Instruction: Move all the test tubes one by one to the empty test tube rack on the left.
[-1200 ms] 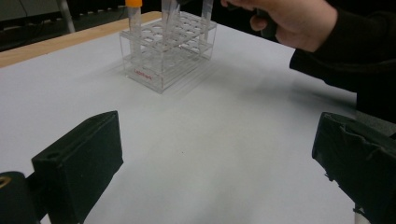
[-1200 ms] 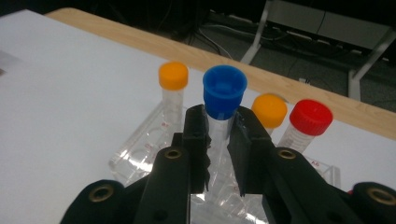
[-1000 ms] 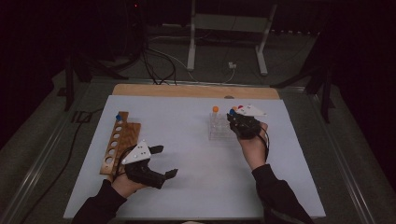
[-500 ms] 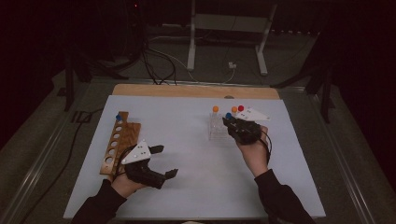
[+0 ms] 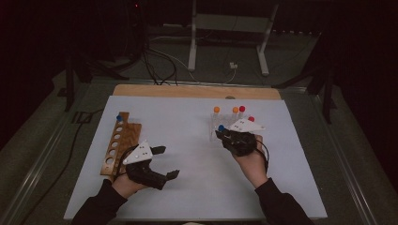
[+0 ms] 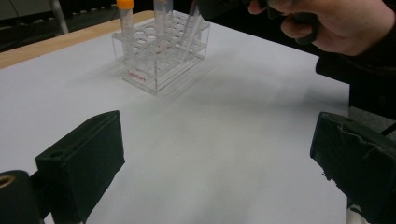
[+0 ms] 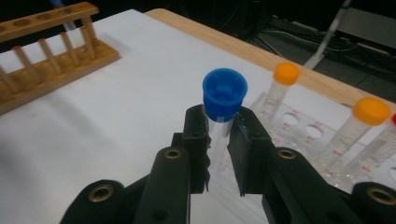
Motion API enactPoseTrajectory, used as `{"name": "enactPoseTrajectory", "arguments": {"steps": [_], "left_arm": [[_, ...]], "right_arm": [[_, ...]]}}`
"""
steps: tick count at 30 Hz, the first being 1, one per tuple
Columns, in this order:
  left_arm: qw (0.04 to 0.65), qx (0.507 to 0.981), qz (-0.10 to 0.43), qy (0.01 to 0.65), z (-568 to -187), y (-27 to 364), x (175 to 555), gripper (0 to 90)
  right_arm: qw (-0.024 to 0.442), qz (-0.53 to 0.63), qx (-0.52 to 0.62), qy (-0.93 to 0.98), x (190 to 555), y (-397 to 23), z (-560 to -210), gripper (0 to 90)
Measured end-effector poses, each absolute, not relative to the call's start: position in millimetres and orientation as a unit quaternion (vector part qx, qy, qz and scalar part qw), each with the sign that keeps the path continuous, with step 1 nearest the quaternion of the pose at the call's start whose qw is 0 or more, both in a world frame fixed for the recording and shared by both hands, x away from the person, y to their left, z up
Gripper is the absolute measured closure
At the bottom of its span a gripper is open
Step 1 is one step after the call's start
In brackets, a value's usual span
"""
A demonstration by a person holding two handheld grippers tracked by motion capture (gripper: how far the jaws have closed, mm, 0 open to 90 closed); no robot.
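While your right tool gripped the blue-capped tube above the clear rack, your left tool sat open; next, probably carry it to the wooden rack.

The table wore a plain pale-grey sheet, with a light wooden edge along its far side and a brown wooden tube rack on its left that carried one blue-capped tube. The clear plastic rack bore small red lettering and held tubes with orange caps and red caps, their clear walls marked in red. Both the left gripper and the right gripper were black with brass-coloured rivets and a pale grey plate on top, the tube between the right one's jaws was clear with a bright blue cap, and the sleeves were black.
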State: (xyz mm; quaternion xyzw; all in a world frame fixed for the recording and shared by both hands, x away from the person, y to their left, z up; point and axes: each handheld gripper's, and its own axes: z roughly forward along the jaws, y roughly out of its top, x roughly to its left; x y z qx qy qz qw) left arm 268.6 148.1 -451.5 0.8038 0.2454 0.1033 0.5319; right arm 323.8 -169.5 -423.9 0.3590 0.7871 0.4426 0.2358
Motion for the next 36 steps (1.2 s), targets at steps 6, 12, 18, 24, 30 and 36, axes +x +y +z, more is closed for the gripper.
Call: {"name": "enactPoseTrajectory", "arguments": {"steps": [6, 12, 18, 24, 30, 36], "left_arm": [[0.533, 0.805, 0.101, 0.240, -449.9, 145.5, 269.3, 3.7], [0.536, 0.805, 0.100, 0.233, -444.9, 142.3, 270.1, 3.7], [0.536, 0.808, 0.095, 0.224, -441.3, 136.8, 269.9, 3.7], [0.539, 0.810, 0.083, 0.215, -434.9, 131.2, 272.4, 3.8], [0.547, 0.808, 0.077, 0.204, -426.4, 125.3, 276.4, 4.9], [0.555, 0.805, 0.073, 0.197, -420.4, 116.4, 281.9, 7.6]], "right_arm": [[0.226, 0.435, 0.345, 0.800, 315.1, -165.2, -430.5, 76.9], [0.209, 0.431, 0.332, 0.813, 305.9, -160.4, -436.6, 76.9], [0.202, 0.432, 0.322, 0.818, 297.3, -159.1, -437.4, 76.9], [0.192, 0.429, 0.305, 0.828, 289.9, -153.0, -440.5, 76.9], [0.184, 0.433, 0.295, 0.832, 285.4, -147.6, -440.3, 76.9], [0.174, 0.436, 0.285, 0.836, 281.5, -143.2, -440.3, 76.9]]}}
